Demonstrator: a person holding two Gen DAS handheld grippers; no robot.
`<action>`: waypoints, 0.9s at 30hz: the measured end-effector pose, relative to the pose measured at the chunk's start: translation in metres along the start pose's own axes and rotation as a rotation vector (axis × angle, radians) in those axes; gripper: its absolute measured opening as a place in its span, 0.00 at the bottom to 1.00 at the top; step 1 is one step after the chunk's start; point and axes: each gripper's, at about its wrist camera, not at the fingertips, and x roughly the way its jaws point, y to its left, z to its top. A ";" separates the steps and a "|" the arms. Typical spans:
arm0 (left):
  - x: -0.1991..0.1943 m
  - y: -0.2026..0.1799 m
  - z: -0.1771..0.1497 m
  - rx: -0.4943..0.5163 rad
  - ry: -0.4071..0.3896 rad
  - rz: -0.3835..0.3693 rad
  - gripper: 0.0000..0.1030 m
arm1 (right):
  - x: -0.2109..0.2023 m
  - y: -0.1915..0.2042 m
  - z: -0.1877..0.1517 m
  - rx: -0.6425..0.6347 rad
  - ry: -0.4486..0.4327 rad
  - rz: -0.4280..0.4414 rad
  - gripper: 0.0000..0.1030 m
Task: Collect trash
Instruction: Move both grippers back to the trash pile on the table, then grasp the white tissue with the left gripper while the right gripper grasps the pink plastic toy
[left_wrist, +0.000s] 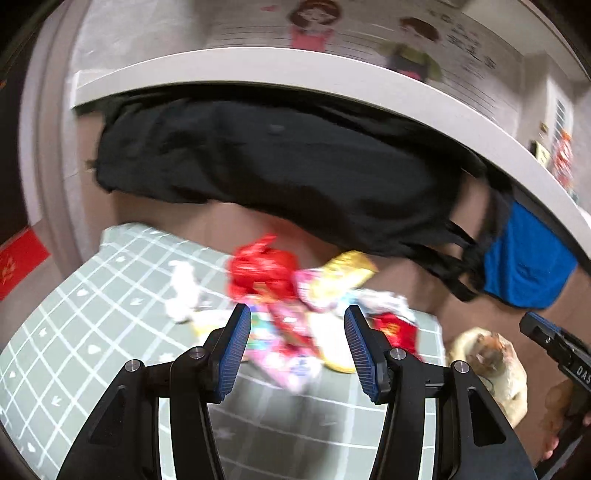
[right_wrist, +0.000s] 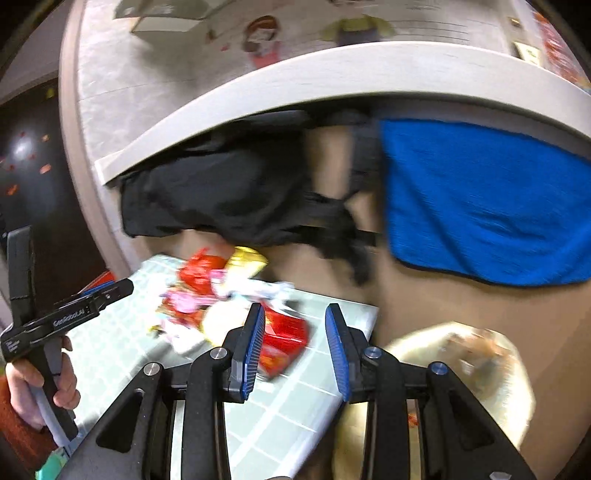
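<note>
Beside table (right_wrist: 332, 373), bag (right_wrist: 517, 373), trash inside

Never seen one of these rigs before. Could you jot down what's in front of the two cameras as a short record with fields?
Surface: green checked table mat
Trash: pile of crumpled wrappers on the mat, red, pink, yellow and white
Nearest right tool: red wrapper
Left tool: open, empty, above the pile
Right tool: open, empty
Beside the mat: pale bag, contents blurred
Behind: black cloth and blue cloth hanging from a white ledge
</note>
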 end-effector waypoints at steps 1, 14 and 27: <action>0.000 0.014 0.001 -0.019 0.000 0.009 0.52 | 0.006 0.011 0.002 -0.018 0.002 0.010 0.31; 0.093 0.125 0.006 -0.100 0.127 -0.015 0.52 | 0.048 0.081 -0.002 -0.124 0.049 0.078 0.31; 0.150 0.139 -0.006 -0.155 0.252 0.093 0.22 | 0.086 0.079 -0.004 -0.112 0.113 0.104 0.31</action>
